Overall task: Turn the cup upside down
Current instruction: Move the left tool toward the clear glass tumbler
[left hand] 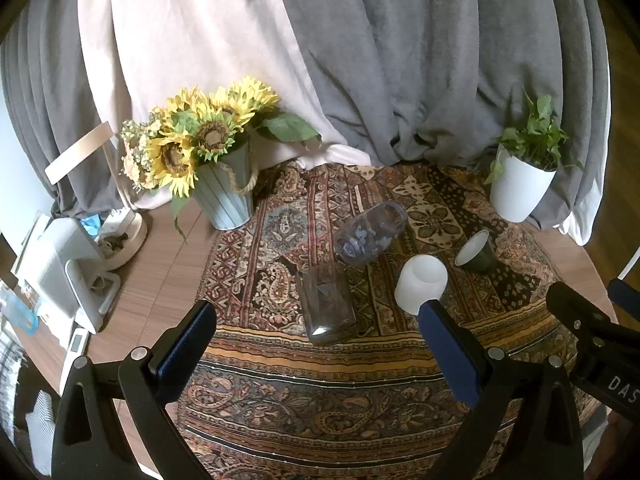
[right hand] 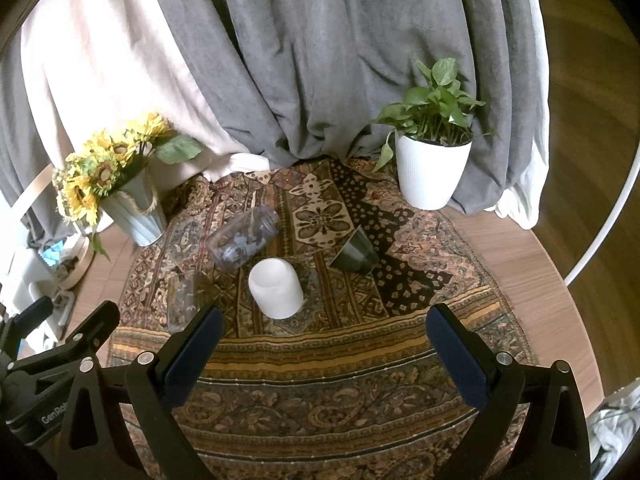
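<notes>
Several cups lie on their sides on the patterned cloth (left hand: 280,368). A clear glass (left hand: 326,306) lies nearest my left gripper (left hand: 316,320), which is open and empty just short of it. A white cup (left hand: 420,282), a dark green cup (left hand: 478,250) and a clear jar with blue print (left hand: 370,234) lie beyond. In the right wrist view the white cup (right hand: 276,288) lies ahead of my right gripper (right hand: 324,328), which is open and empty. The green cup (right hand: 356,250), the jar (right hand: 244,240) and the glass (right hand: 182,300) also show there.
A pail of sunflowers (left hand: 208,156) stands at the back left and a white plant pot (left hand: 520,184) at the back right. Grey and cream curtains hang behind. Clutter and a white appliance (left hand: 68,272) sit at the left table edge.
</notes>
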